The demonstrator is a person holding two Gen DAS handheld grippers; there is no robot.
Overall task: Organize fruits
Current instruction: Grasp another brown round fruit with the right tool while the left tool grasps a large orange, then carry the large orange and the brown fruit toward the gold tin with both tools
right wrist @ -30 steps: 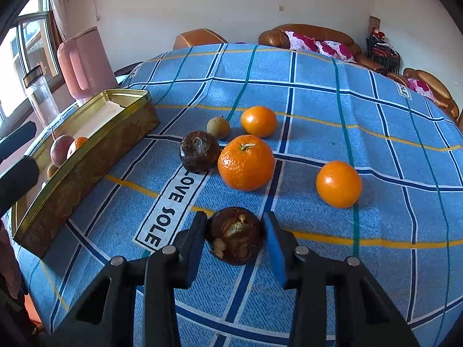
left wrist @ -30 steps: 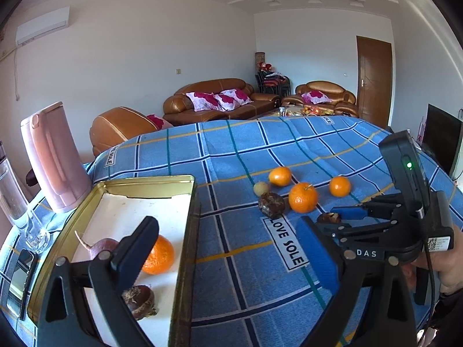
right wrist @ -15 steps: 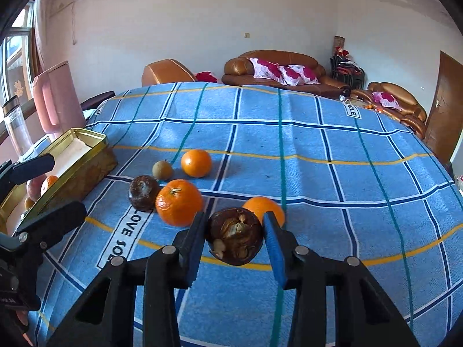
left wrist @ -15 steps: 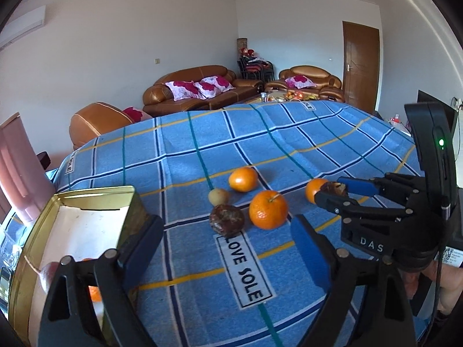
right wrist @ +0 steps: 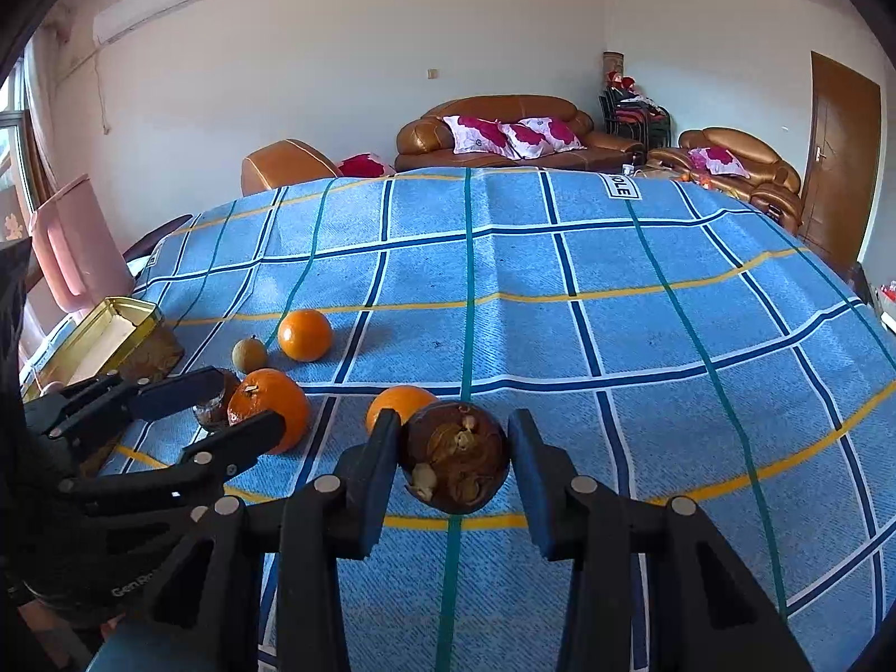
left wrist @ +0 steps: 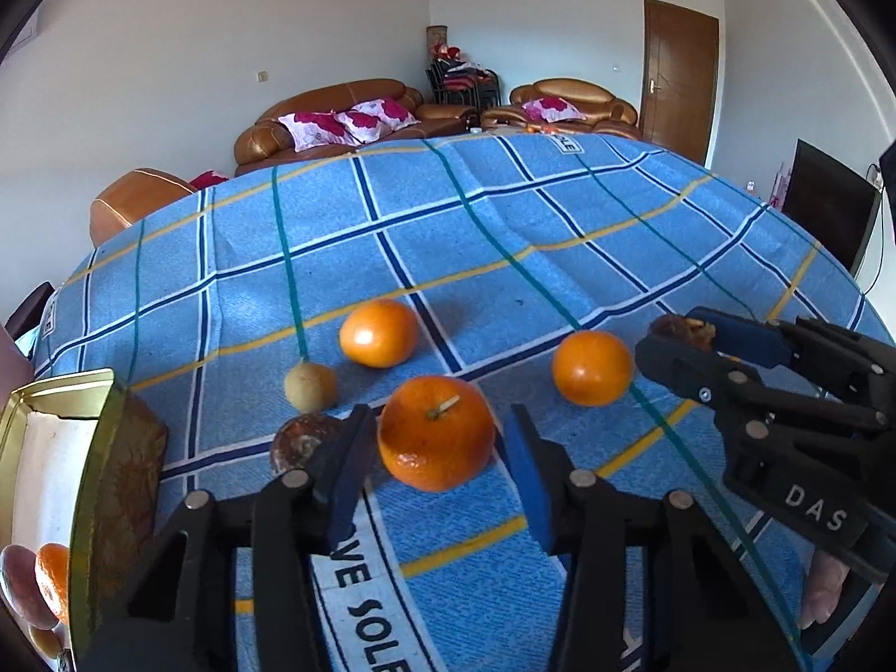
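Your right gripper point(right wrist: 453, 462): clamped on a dark brown fruit point(right wrist: 455, 456), held above the blue checked cloth point(right wrist: 560, 308). Your left gripper point(left wrist: 437, 462): jaws closing around the stemmed orange point(left wrist: 437, 431) on the cloth, pads not yet pressing. Gold tin point(left wrist: 92, 448): at left

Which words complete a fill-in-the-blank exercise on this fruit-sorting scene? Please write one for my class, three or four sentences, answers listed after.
1. The right gripper is shut on a dark ____ fruit.
2. The left gripper is closing, and the fruit between its jaws is the orange with a ____ on top.
3. Besides that one, ____ more oranges lie on the blue checked cloth.
4. The gold tin stands at the ____ edge of the left wrist view.

Answers: brown; stem; two; left
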